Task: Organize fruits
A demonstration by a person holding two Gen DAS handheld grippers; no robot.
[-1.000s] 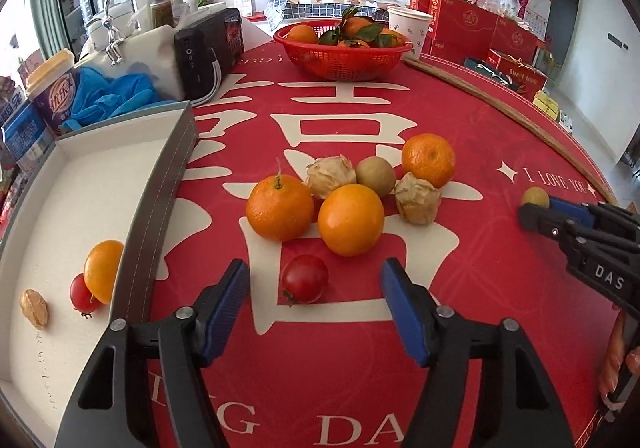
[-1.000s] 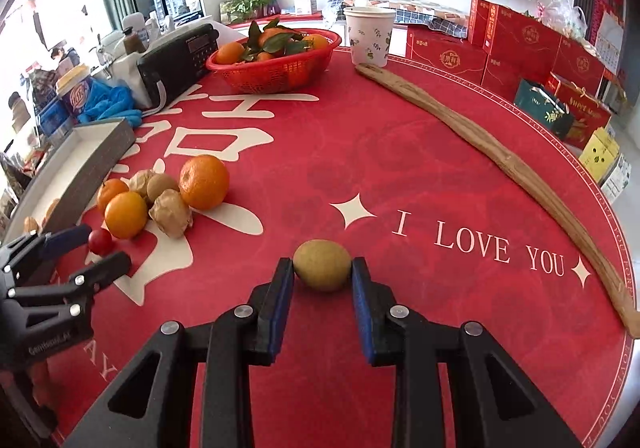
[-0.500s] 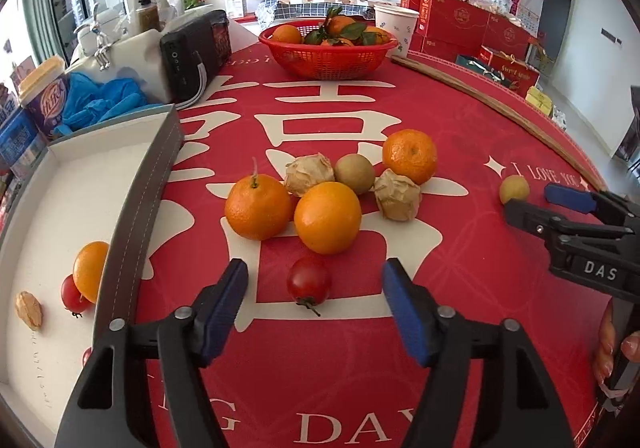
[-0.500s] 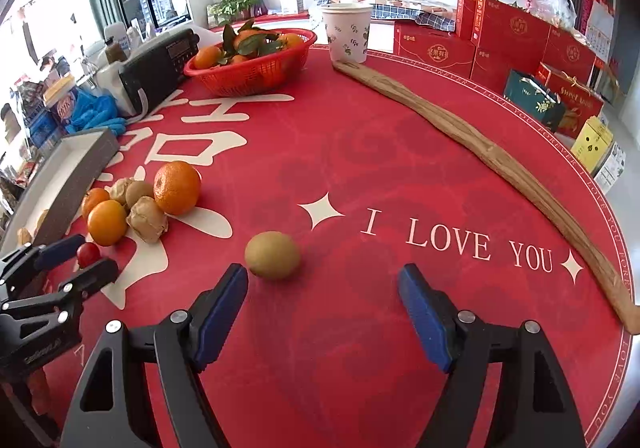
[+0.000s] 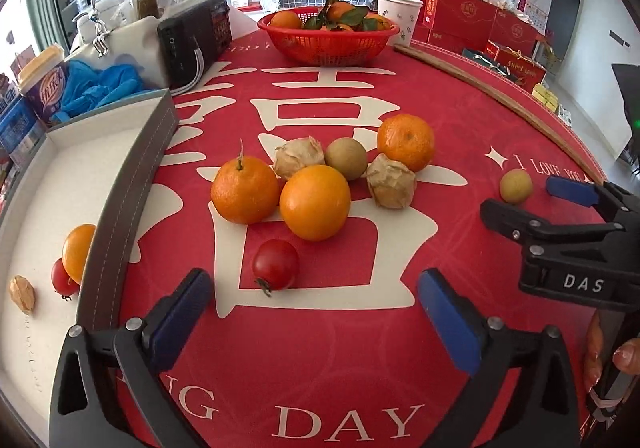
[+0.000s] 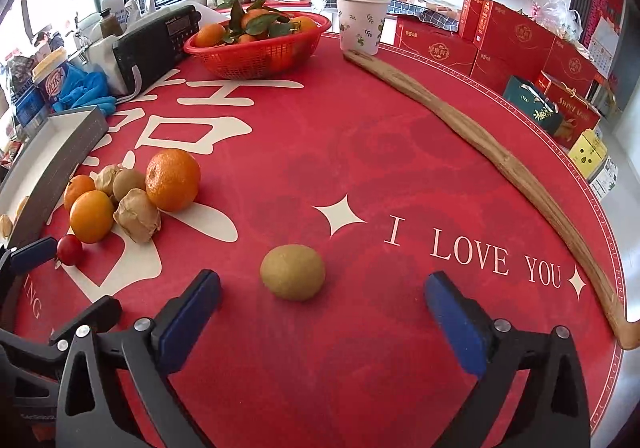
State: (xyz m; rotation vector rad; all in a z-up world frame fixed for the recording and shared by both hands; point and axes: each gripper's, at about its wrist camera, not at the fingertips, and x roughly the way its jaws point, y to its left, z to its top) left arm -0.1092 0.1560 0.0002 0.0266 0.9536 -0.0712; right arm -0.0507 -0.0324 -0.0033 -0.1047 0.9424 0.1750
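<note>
My left gripper [image 5: 314,282] hangs low over the red tablecloth with its jaws opening wide. A cherry tomato [image 5: 275,264] lies just ahead between the tips, untouched. Behind it sit three oranges [image 5: 315,202], two papery husk fruits [image 5: 390,181] and a kiwi [image 5: 346,159]. The white box [image 5: 132,184] at the left holds an orange [image 5: 77,252], a tomato and a husk fruit. My right gripper [image 6: 322,282] is also opening. A second kiwi [image 6: 293,272] rests free on the cloth between its pads, touching neither.
A red basket [image 5: 328,44] of leafy tangerines stands at the back with a paper cup [image 6: 362,24] beside it. A black radio [image 6: 154,44] and blue gloves lie back left. A long wooden stick [image 6: 500,160] curves along the right edge. Red gift boxes stand beyond the table.
The right gripper let go of the kiwi and spread its jaws wide; the kiwi now sits loose on the cloth. The left jaws widened too, and the tomato lies nearer to them.
</note>
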